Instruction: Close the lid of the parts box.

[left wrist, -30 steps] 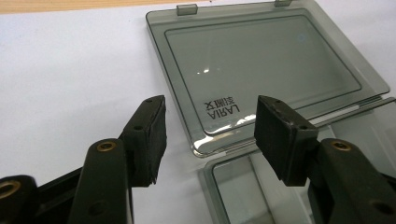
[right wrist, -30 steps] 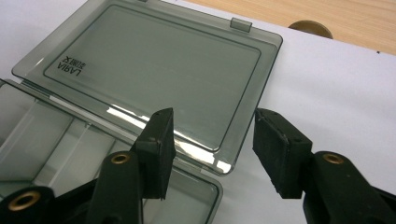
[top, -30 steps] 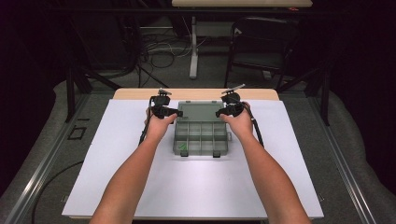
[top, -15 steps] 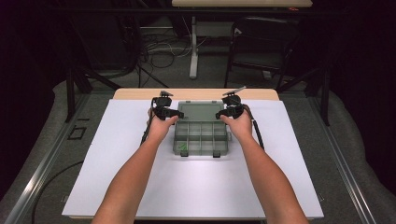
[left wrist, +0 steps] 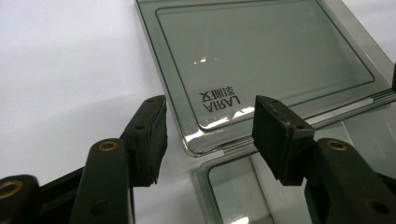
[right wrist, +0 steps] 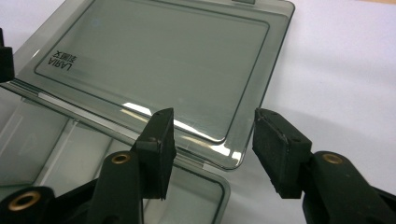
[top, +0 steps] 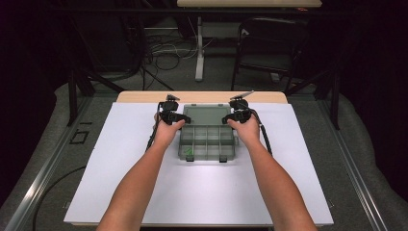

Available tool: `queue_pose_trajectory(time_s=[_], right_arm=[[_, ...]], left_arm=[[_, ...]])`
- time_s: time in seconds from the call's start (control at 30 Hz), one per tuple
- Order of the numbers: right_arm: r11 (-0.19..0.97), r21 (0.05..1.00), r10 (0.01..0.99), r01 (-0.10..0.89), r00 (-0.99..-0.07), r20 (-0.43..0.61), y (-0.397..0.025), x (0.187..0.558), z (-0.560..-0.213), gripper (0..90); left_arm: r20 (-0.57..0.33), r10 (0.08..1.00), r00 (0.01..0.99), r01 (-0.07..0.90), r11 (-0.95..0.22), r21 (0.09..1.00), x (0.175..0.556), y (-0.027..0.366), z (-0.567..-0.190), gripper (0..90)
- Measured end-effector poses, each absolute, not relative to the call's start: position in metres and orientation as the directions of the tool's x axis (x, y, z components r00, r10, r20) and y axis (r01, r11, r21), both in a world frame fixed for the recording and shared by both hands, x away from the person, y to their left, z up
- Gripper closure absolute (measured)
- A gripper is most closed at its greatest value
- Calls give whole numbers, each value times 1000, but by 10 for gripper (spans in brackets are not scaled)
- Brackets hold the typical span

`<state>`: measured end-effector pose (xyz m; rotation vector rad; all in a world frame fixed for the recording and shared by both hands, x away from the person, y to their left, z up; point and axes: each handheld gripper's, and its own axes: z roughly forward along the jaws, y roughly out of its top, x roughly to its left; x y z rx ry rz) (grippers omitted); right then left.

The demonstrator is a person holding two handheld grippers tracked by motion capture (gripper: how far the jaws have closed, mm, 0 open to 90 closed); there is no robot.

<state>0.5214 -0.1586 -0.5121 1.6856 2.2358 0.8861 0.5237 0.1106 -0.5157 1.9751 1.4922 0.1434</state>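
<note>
A smoky clear plastic organiser box (top: 207, 142) lies open on the white table, its base split into several compartments. Its lid (top: 206, 114) is folded back flat on the far side; the lid (left wrist: 266, 56) carries mirrored "AIRAL" lettering. My left gripper (top: 185, 119) is open at the lid's left hinge corner, with its jaws apart on either side of that corner (left wrist: 205, 140). My right gripper (top: 227, 118) is open at the lid's right hinge corner (right wrist: 224, 158). Neither grips anything. A small green item (top: 189, 153) lies in a near-left compartment.
The white tabletop (top: 120, 159) stretches wide to both sides and toward the near edge. Two latches (top: 223, 158) stick out on the box's near side. Beyond the table are a dark floor, cables and a chair (top: 269, 43).
</note>
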Motion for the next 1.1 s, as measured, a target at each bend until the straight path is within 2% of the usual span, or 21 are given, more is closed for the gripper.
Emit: queue_pose_trajectory(time_s=[0.27, 0.53, 1.1], right_arm=[[145, 577, 918, 804, -327, 224, -157, 522, -513, 519], [149, 584, 928, 798, -316, 196, -158, 523, -514, 519], [128, 557, 921, 821, -306, 240, -163, 529, -523, 483]], left_arm=[[-287, 890, 354, 828, -157, 538, 524, 108, -519, 495], [-270, 896, 353, 827, -165, 537, 524, 106, -521, 504], [-278, 892, 356, 828, -163, 537, 525, 107, -521, 508]])
